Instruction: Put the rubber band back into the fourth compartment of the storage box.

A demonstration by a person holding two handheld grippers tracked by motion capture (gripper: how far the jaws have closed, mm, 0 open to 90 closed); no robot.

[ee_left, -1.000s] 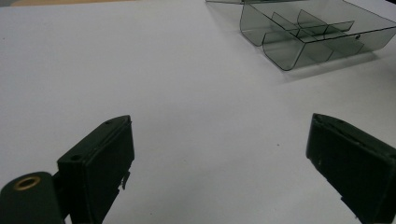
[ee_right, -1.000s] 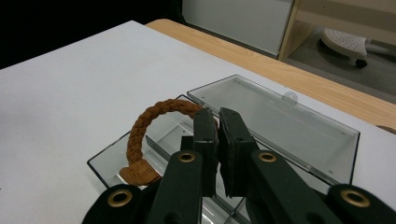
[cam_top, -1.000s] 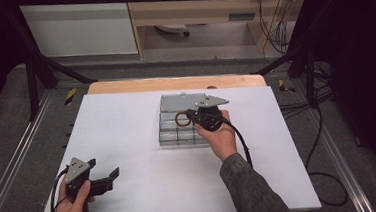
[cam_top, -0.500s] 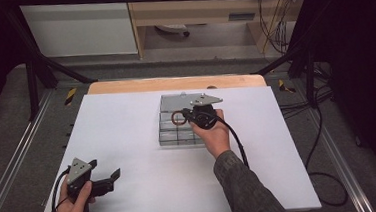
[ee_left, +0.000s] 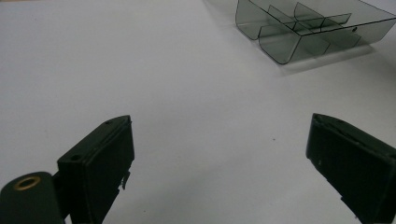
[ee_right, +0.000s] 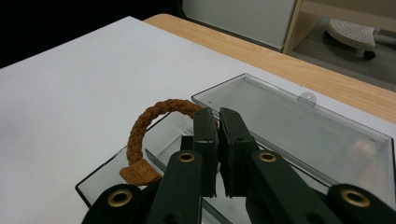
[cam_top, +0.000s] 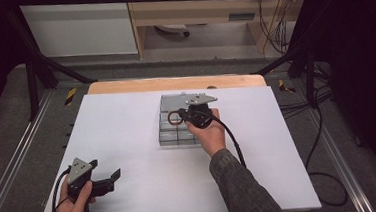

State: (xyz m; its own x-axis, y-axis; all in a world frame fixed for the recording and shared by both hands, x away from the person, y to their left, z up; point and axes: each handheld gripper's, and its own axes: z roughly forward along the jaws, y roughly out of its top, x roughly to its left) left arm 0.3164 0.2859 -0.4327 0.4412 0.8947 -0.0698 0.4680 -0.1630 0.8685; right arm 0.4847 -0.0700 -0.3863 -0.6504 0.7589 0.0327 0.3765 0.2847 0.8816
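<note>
Work in hand: placing a brown braided cord loop with a small tan tag [ee_right: 156, 126] into a clear smoky plastic compartment box with its hinged lid laid open [ee_right: 299, 121]; the box sits at the centre of the high view, on the white sheet covering the desk [cam_top: 128, 135]

Right gripper [ee_right: 218, 135]: its black fingers are pressed almost together, pinching one end of the cord loop; the loop arches out to the left of the fingers in the right gripper view, its tag hanging down at the lower left just above the near rim of the box

Where the loop is: in the high view it shows as a small brown ring [cam_top: 175, 118] over the left half of the box, in front of the right gripper [cam_top: 197, 116]; whether it already touches a compartment floor cannot be told

Left gripper [cam_top: 112, 177]: at the lower left of the high view, held low over the bare sheet, well apart from the box; fingers spread wide with nothing between them, as the left gripper view confirms, with the box [ee_left: 308, 28] at the upper right of that frame

Done so far, judging by the layout: lid open; loop grasped and brought over the box

Left to do, as it appears: lower the loop into a compartment; release it; probably close the lid; the compartments seen look empty
</note>
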